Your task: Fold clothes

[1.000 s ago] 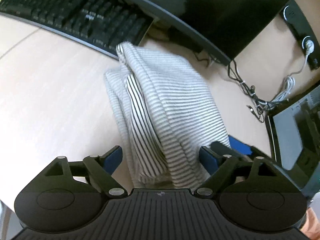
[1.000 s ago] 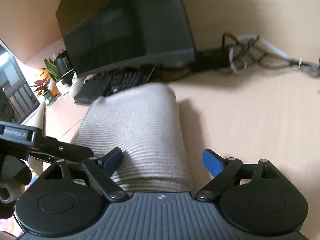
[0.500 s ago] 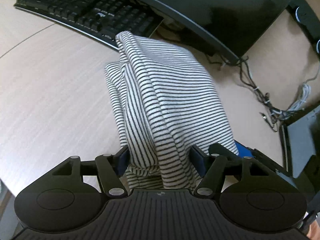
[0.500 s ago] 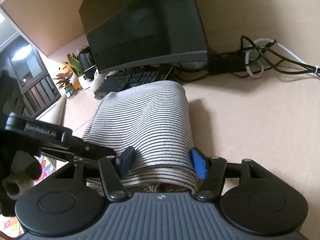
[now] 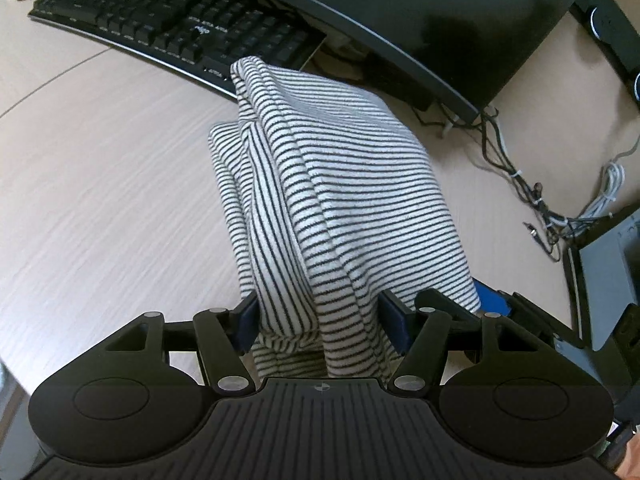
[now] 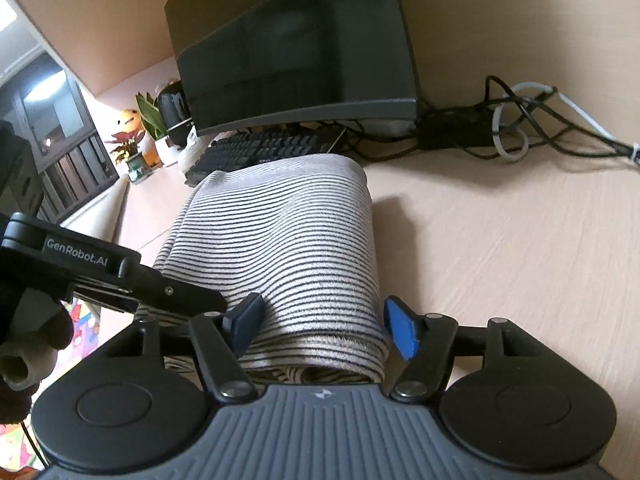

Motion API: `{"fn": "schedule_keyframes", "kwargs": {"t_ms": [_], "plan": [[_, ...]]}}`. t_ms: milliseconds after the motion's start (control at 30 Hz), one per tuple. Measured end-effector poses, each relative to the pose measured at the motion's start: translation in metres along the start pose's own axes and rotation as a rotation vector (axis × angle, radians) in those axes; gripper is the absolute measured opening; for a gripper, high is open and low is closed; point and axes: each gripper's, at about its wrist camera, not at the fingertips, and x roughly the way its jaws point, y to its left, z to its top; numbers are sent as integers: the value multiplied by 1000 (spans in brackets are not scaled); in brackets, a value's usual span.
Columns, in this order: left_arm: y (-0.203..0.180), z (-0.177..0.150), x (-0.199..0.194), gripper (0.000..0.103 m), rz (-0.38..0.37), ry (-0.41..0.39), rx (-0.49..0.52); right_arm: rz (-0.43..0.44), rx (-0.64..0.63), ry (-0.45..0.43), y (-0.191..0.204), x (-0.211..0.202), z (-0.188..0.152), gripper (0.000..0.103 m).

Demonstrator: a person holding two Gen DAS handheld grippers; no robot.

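A folded white garment with thin black stripes (image 5: pixel 332 200) lies on the pale wooden desk (image 5: pixel 100 184), its far end against the keyboard. My left gripper (image 5: pixel 318 320) is shut on the garment's near left edge, with thick folds bunched between its blue pads. My right gripper (image 6: pixel 322 326) is shut on the same garment (image 6: pixel 280 232) at its near right edge, the rolled hem squeezed between its pads. The left gripper's body (image 6: pixel 108 276) shows at the left of the right wrist view.
A black keyboard (image 5: pixel 172 28) and a dark monitor (image 5: pixel 420 12) stand just behind the garment. Tangled cables (image 5: pixel 540 200) lie to the right, also in the right wrist view (image 6: pixel 520 128). A grey box (image 5: pixel 608 276) sits at the right edge. Potted plants (image 6: pixel 136 144) stand far left.
Both grippers closed from wide open onto the garment's near edge. The cloth has bunched up between the pads and its near end has risen slightly.
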Motion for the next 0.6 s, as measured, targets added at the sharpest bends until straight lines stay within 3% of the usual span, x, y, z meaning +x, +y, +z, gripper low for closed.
{"fn": "schedule_keyframes", "kwargs": {"t_ms": [400,467,600], "plan": [[37,6,-30,55,-165,-71,-36,-138,-180,49,33,-13,12,64],[41,6,-31,48,-184,-70,-36,-148,-184,55,37,-14,12,64],[39,-1,-27,46,-200,-49,-16,-165,-225,46,45,-15,9,65]]}}
